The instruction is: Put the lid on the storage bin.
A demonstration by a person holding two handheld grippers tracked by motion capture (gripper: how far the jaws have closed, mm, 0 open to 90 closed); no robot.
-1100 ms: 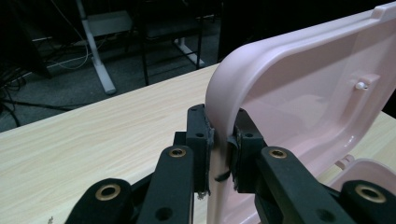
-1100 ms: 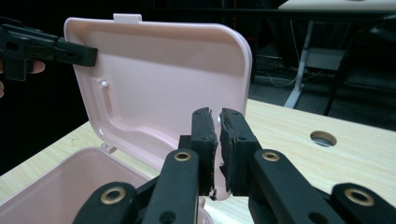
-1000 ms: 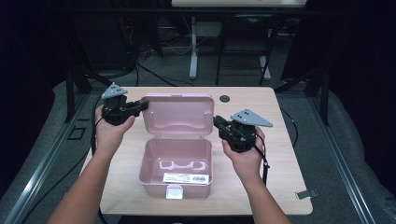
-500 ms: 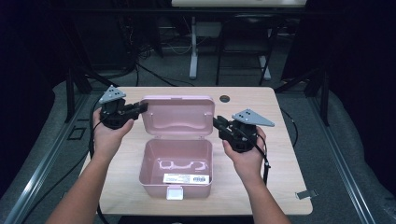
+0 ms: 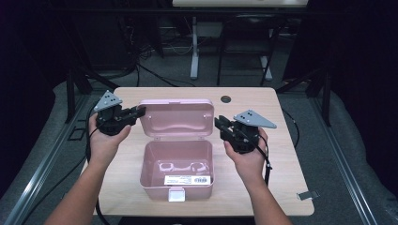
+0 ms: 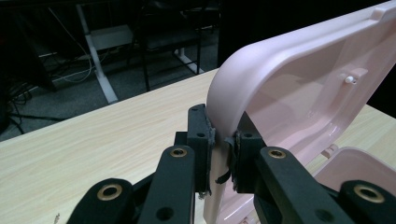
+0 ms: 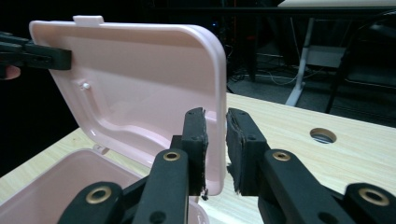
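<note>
The pink box (image 5: 177,168) sits open at the middle of the counter (image 5: 281,187), its front wall with the white latch tab toward the near edge. A white barcode label lies inside against that front wall. The lid (image 5: 177,118) stands raised on its hinge toward the far edge, tilted back.

Left gripper (image 5: 136,112): the fingers (image 6: 201,140) are closed on the left edge of the lid, pads pressing both faces of the rim, as the left gripper view shows plainly. This gripper alone holds the lid.

Right gripper (image 5: 219,124): its jaws have just been opening. In the right gripper view the lid's right edge lies between the fingers (image 7: 196,140), with a visible gap on the outer side; the pads do not clamp it. Whether the inner pad touches the rim, I cannot tell.

Risks, as judged:
- With one side released, the lid is held at one corner. A pull or twist from the left hand could rack the hinge or skew the lid.
- Should the left grip slip on the smooth rim, the lid may drop forward onto the box, or fall back.
- The box is light and unrestrained; any lid force could slide or tip it across the counter.
- The right fingers, withdrawing carelessly, may catch the rim.
</note>
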